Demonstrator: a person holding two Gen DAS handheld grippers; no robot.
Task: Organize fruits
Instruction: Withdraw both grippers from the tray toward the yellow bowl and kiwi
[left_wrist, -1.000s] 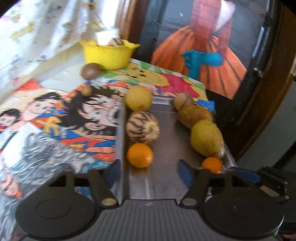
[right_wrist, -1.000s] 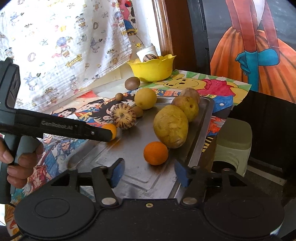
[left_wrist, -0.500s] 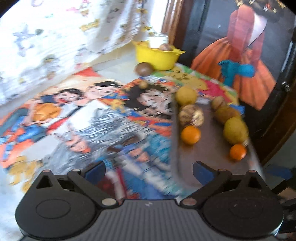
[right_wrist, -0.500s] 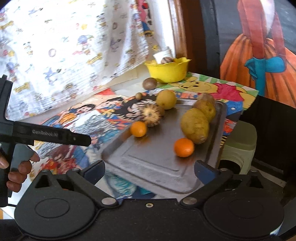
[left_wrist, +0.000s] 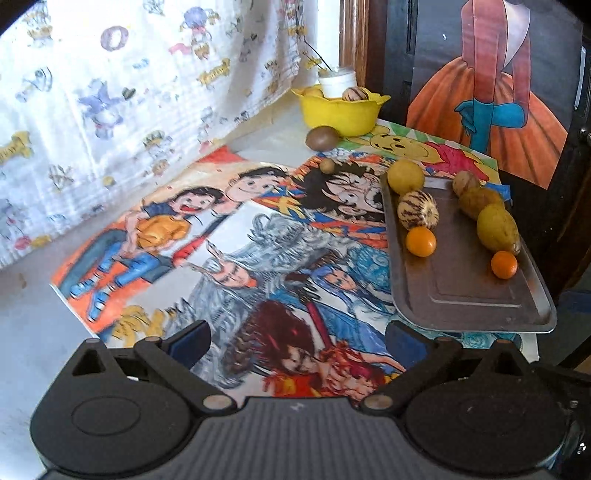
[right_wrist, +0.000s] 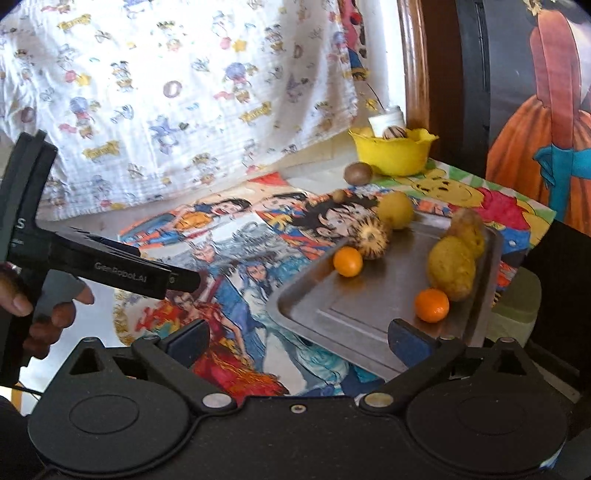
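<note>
One metal tray (left_wrist: 476, 317) sits at about four o'clock in the left wrist view, carrying seven fruits: two small oranges, one (left_wrist: 420, 241) on its nine o'clock side and one (left_wrist: 504, 264) at three o'clock; one striped melon (left_wrist: 417, 210); one round yellow fruit (left_wrist: 406, 176) at the eleven o'clock corner; and three yellow-brown fruits in a row along the three o'clock edge (left_wrist: 497, 228). One yellow bowl (left_wrist: 343, 110) stands at twelve o'clock, holding one striped fruit (left_wrist: 355, 94) and one white cup (left_wrist: 337, 83). Two brown fruits lie off the tray, one larger (left_wrist: 322, 137), one tiny (left_wrist: 327, 165).
</note>
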